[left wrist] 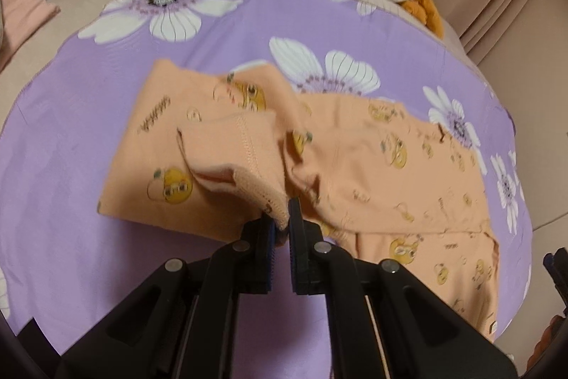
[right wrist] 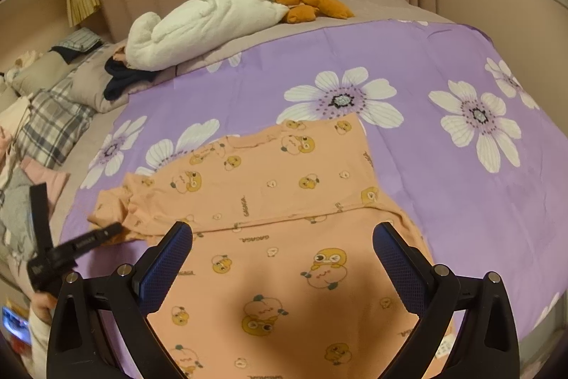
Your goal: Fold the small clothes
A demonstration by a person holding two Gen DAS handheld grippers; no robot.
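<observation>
An orange baby garment (left wrist: 383, 173) printed with yellow ducks lies spread on a purple flowered sheet (left wrist: 106, 272). My left gripper (left wrist: 281, 215) is shut on the ribbed cuff of one sleeve (left wrist: 245, 158), which is lifted and drawn over the garment's body. In the right wrist view the same garment (right wrist: 284, 173) lies flat. My right gripper (right wrist: 284, 254) hovers just above its near part, open, with nothing between its fingers. The left gripper (right wrist: 106, 233) shows at the left edge of the garment, pinching the bunched sleeve (right wrist: 117, 201).
A white plush toy with orange feet (right wrist: 198, 23) lies at the far side of the bed, beside a dark piece of clothing (right wrist: 124, 77). A plaid pillow (right wrist: 53, 123) and pink cloth (right wrist: 53, 180) lie to the left. A hand (right wrist: 42, 304) holds the left gripper.
</observation>
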